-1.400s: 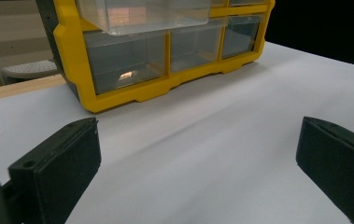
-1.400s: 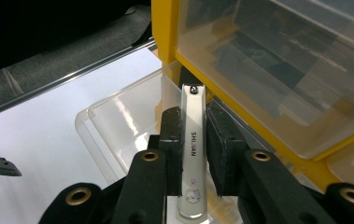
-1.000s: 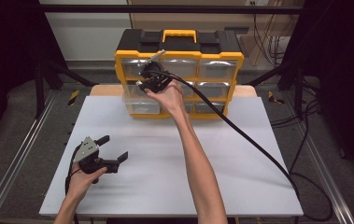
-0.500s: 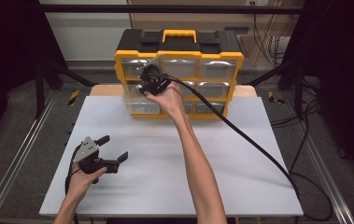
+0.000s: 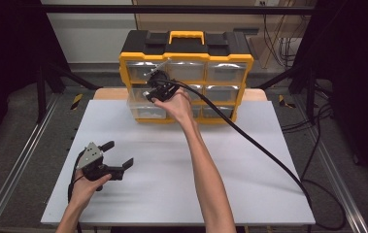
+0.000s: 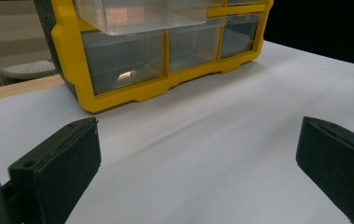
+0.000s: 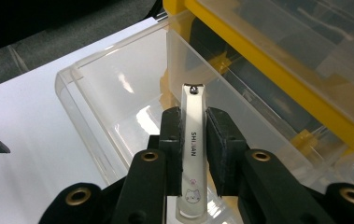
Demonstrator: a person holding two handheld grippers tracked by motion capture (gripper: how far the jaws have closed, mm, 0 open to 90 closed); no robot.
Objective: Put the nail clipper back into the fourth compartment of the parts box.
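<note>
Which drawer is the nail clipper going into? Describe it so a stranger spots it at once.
Find the yellow organizer at the table's far edge. The drawer is the clear one in its left column, middle row. It alone is pulled out, with the right gripper holding the nail clipper above it.

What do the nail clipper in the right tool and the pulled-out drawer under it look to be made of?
The nail clipper looks like brushed or polished metal: silvery, with a bright sheen and printed lettering. The drawer seems to be clear hard plastic: you can see the table through its glossy walls. The right tool pads gripping the clipper look like matte black plastic or rubber.
</note>
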